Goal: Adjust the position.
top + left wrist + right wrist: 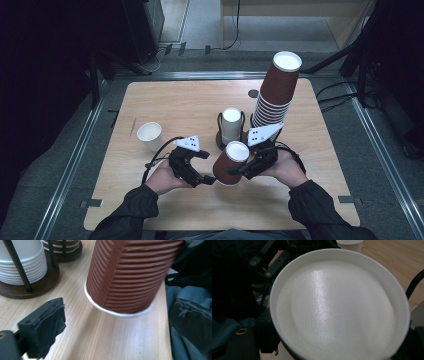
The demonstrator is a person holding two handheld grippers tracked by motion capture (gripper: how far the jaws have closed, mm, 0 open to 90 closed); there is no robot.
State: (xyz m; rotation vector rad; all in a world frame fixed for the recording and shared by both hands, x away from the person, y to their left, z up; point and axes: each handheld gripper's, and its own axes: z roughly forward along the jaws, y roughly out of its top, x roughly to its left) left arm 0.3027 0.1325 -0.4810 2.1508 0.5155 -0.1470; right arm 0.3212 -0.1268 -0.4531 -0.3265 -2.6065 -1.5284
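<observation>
Both of your right gripper (239,171)'s jaws press on the sides of the brown ribbed cup (230,164), which hangs upside down, its white base up and its rim just above the wooden table (165,102). In the right gripper view that white base (337,307) sits squarely between the black jaws, one at each edge of it. Your left gripper (200,172) stands with its jaws wide apart and nothing pinched; its pad (46,326) shows free in the left gripper view, near the cup's white rim (117,312) but not touching it (the wood grain is plain in the gap between them). The cup tilts a little there, its rim nearer the table on the side towards you.

From the high view, the cup is between your two hands at the near middle of the table. Just beyond it stands a dark round holder (220,142) with upright wires, bearing a short stack of white cups (231,125). Beside that, to the right, a tall stack of brown cups (276,92) leans slightly, white base uppermost. A single white cup (149,136) stands upright on the left part of the table, well apart from the holder and just beyond your left hand (162,177). Your right hand (286,170) grips its tool close to the brown stack's foot.
</observation>
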